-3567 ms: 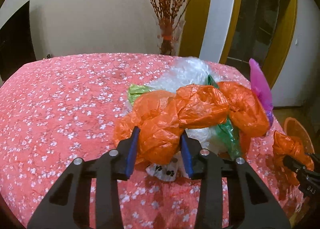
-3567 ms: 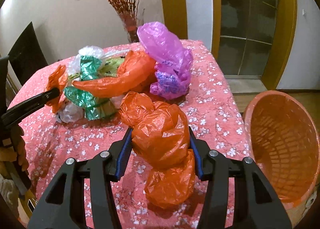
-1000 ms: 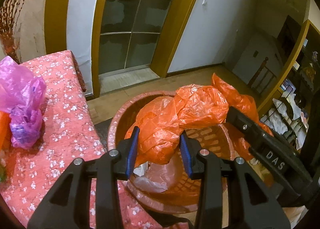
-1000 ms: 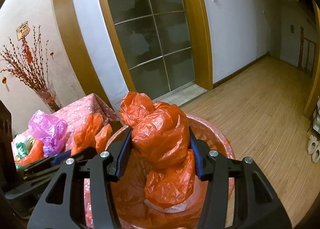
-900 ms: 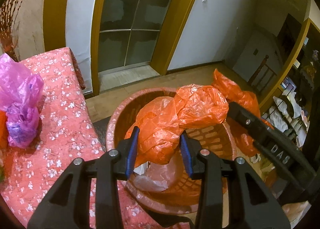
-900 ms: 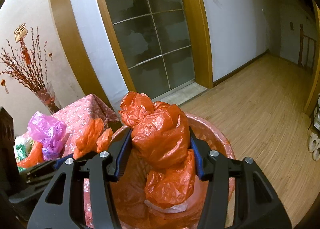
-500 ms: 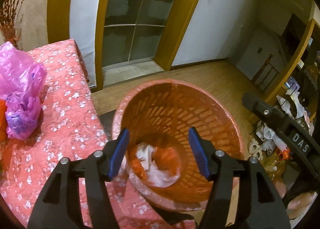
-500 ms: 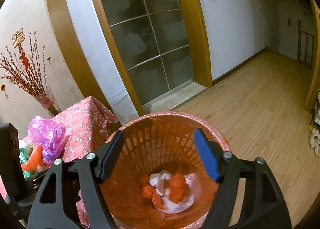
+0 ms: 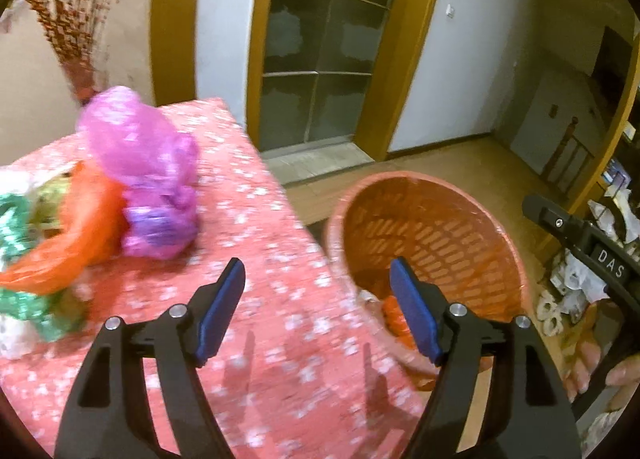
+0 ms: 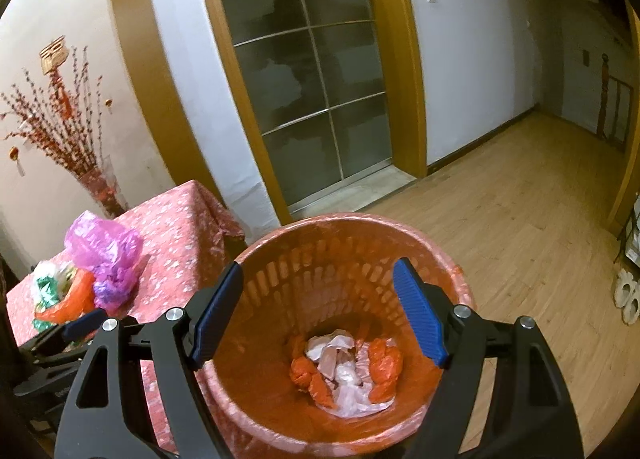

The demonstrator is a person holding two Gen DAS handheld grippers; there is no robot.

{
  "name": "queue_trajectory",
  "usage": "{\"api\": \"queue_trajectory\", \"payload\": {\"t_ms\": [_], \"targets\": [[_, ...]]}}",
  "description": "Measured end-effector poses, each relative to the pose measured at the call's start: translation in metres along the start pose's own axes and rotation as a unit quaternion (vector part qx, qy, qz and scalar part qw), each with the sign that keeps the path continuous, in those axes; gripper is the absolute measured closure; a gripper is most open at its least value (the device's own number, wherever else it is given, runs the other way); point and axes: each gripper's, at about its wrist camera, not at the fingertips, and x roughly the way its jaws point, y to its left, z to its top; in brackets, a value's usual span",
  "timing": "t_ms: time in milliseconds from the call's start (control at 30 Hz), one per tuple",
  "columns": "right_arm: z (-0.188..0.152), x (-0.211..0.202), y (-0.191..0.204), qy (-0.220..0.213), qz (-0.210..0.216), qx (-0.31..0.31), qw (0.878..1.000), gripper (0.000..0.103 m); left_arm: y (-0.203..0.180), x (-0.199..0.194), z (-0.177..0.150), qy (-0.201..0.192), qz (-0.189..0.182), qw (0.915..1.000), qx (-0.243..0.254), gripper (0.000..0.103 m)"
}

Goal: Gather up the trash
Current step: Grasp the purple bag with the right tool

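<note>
The orange slatted basket [image 10: 352, 219] stands on the floor beside the table, with crumpled orange bags [image 10: 386, 359] and pale plastic at its bottom. My right gripper [image 10: 318, 265] hangs over it, jaws opening, nothing between them. My left gripper [image 9: 316, 265] is over the table's corner beside the basket [image 9: 440, 227], jaws opening and also empty. On the red flowered table [image 9: 280, 339] lie a purple bag [image 9: 148, 167], an orange bag [image 9: 76, 227] and a green bag [image 9: 16, 219], left of the left gripper.
A glass door with a yellow wooden frame [image 10: 312, 99] stands behind the basket. A vase of red branches [image 10: 100, 187] sits at the table's far edge. A wooden floor [image 10: 520, 219] lies to the right, with slippers [image 10: 628, 295]. A person's hand [image 9: 624, 375] holds the right gripper.
Both grippers opened and let their orange bags fall into the basket. The left gripper then swung left, from over the basket to over the table's corner.
</note>
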Motion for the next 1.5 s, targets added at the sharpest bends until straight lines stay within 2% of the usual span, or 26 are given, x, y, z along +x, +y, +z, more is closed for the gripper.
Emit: {"api": "queue_trajectory", "payload": {"t_ms": [267,467,733,867,1167,1300,1500], "targets": [[-0.008,-0.002,0.041,0.009,0.03,-0.04,0.999,0.026,0.05,-0.036,-0.013,-0.022,0.045,0.9984,-0.028,0.029],[-0.015,-0.002,0.072,0.019,0.052,-0.073,0.996,0.026,0.101,-0.064,-0.025,-0.037,0.085,0.9936,-0.065,0.029],[-0.023,0.006,0.11,0.034,0.083,-0.102,0.991,0.027,0.182,-0.097,-0.04,-0.051,0.16,0.9781,-0.124,0.029],[-0.022,0.02,0.141,0.04,0.109,-0.117,0.986,0.031,0.214,-0.106,-0.047,-0.052,0.188,0.9693,-0.15,0.029],[-0.024,0.074,0.207,0.086,0.151,-0.149,0.973,0.041,0.244,-0.111,-0.057,-0.055,0.201,0.9625,-0.174,0.029],[-0.024,0.092,0.225,0.096,0.15,-0.154,0.972,0.042,0.251,-0.108,-0.058,-0.054,0.2,0.9619,-0.178,0.029],[-0.029,0.119,0.232,0.127,0.137,-0.165,0.968,0.05,0.252,-0.109,-0.056,-0.057,0.195,0.9627,-0.178,0.029]]}}
